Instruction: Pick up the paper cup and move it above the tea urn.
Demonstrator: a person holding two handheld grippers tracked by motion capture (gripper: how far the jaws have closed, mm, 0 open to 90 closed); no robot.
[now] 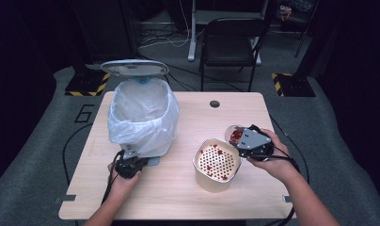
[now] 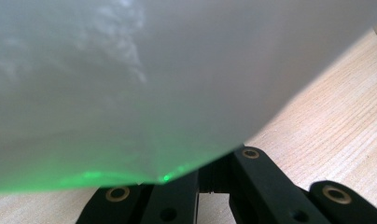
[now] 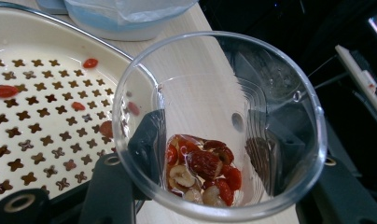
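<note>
A bin lined with a white bag [image 1: 141, 117] stands at the table's left with its grey lid [image 1: 134, 68] raised. My left gripper [image 1: 130, 165] sits low at the bin's front base, under the bag [image 2: 130, 93]. Its jaws lie close together and their tips [image 2: 213, 172] are hidden by the bag. My right gripper [image 1: 240, 141] is shut on a clear plastic cup [image 3: 270, 84] tilted toward a cream container topped by a perforated strainer [image 1: 217, 162]. Red berries and nuts [image 3: 203, 170] lie in the cup's bottom. A few red pieces rest on the strainer [image 3: 42, 126].
The wooden table [image 1: 178, 197] has a round cable hole [image 1: 214, 103] at its back middle. A black chair [image 1: 230, 42] stands beyond the far edge. Cables trail from both grippers over the table's near edge.
</note>
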